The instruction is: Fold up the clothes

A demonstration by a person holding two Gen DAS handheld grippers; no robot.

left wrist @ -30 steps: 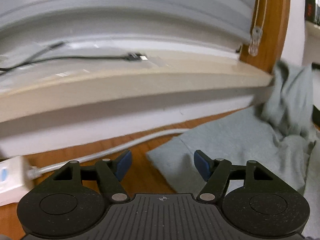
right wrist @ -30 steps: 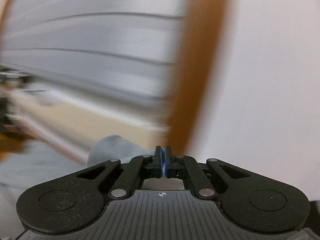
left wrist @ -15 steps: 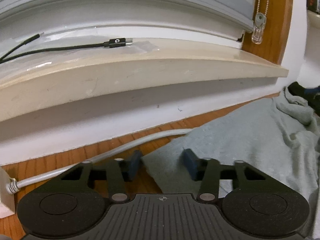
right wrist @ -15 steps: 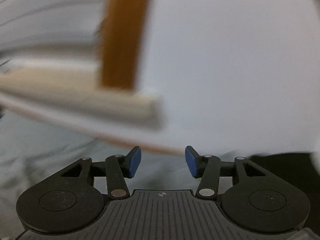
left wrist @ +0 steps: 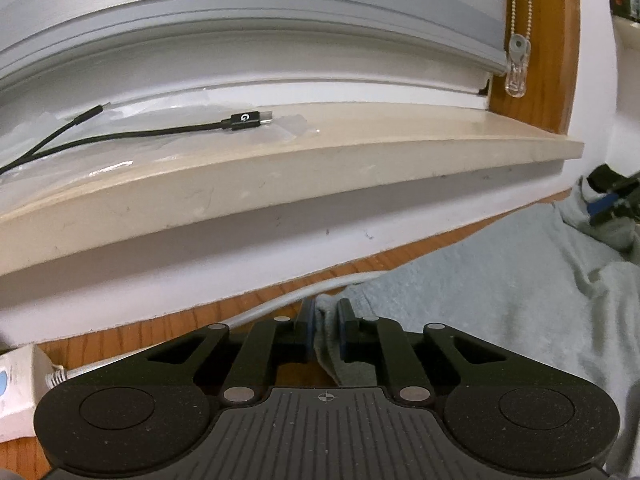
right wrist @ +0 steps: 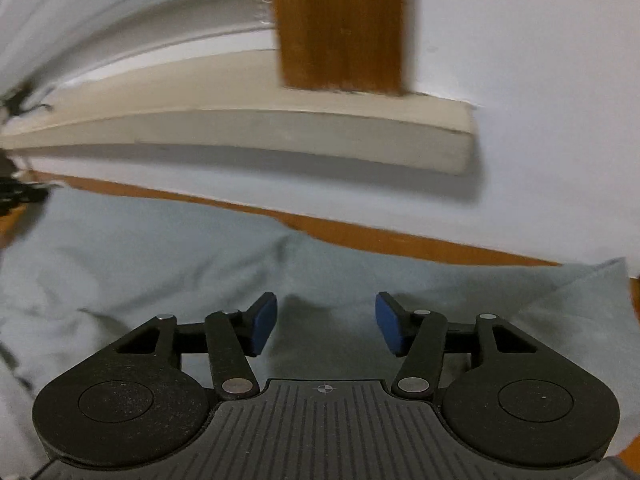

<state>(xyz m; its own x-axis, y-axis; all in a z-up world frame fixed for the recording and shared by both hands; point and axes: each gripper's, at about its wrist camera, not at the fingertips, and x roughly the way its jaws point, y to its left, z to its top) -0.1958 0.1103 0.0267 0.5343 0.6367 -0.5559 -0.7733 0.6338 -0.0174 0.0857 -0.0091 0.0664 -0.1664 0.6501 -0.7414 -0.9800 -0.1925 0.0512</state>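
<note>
A pale grey-green garment [left wrist: 500, 304] lies spread on a wooden table [left wrist: 224, 312] below a window sill. My left gripper [left wrist: 325, 320] is shut on the garment's near left corner, with cloth bunched between its blue pads. In the right wrist view the same garment [right wrist: 160, 256] fills the lower half. My right gripper [right wrist: 326, 320] hovers open just above the cloth, nothing between its fingers. The right gripper's blue pad also shows at the far right edge of the left wrist view [left wrist: 604, 204], beside a raised fold.
A beige window sill [left wrist: 304, 168] overhangs the table's back edge, carrying a black USB cable [left wrist: 240, 120]. A white cord [left wrist: 256, 308] runs along the table to a white plug block [left wrist: 16, 384] at the left. A brown window frame [right wrist: 340, 24] rises behind.
My left gripper moved onto the garment's corner and shut on it. My right gripper let go of the cloth, opened, and came down low over the garment.
</note>
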